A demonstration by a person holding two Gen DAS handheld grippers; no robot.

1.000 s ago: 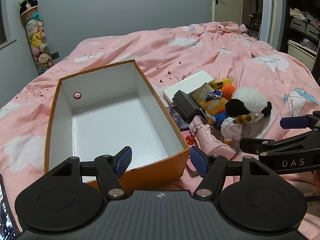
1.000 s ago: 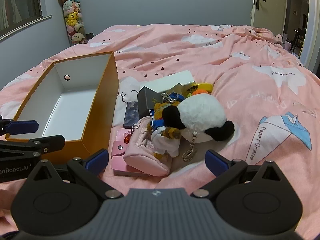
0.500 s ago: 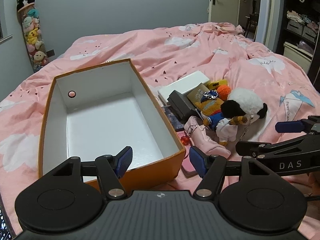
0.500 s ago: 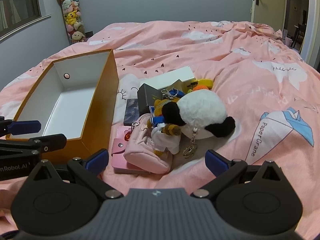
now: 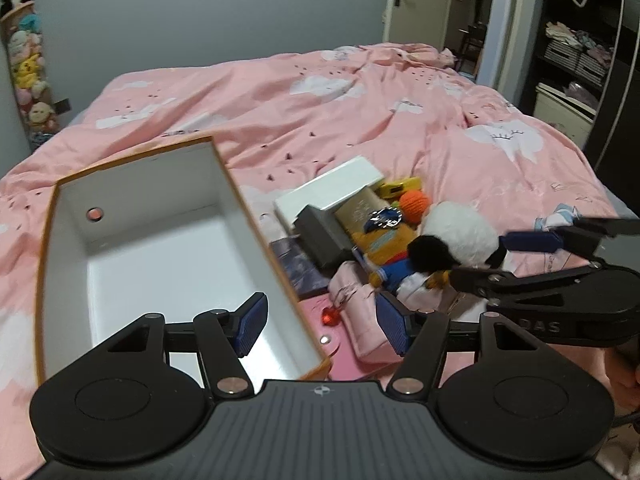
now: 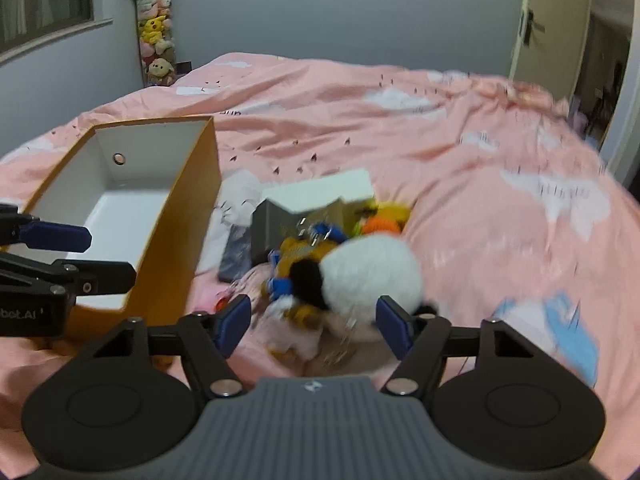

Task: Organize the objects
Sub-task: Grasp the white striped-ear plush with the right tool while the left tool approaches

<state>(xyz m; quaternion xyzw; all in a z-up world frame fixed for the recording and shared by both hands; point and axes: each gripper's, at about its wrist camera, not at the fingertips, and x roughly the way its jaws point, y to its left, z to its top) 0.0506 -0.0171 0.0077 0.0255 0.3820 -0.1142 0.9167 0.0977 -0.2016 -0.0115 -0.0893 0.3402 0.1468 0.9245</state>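
An empty orange box (image 5: 52, 216) with a white inside (image 6: 196, 216) lies on the pink bed. Right of it is a pile: a panda plush (image 5: 460, 236) (image 6: 372, 272), a pink pouch (image 5: 360, 304), a pink wallet (image 5: 320, 332), a grey box (image 5: 324, 232), a white box (image 5: 332, 192) and a small duck doll (image 5: 392, 264). My left gripper (image 5: 322, 326) is open over the box's near right corner. My right gripper (image 6: 314, 320) is open, its jaws on either side of the panda plush, close in front of it. The right wrist view is blurred.
The pink duvet (image 5: 360, 100) covers the whole bed. A hanging tube of plush toys (image 6: 156, 32) stands at the far wall. A door (image 5: 416, 0) and dark shelves (image 5: 576, 52) are at the right.
My right gripper has moved forward and down onto the pile, so the panda plush now sits between its jaws. My left gripper has shifted right toward the box's near right corner.
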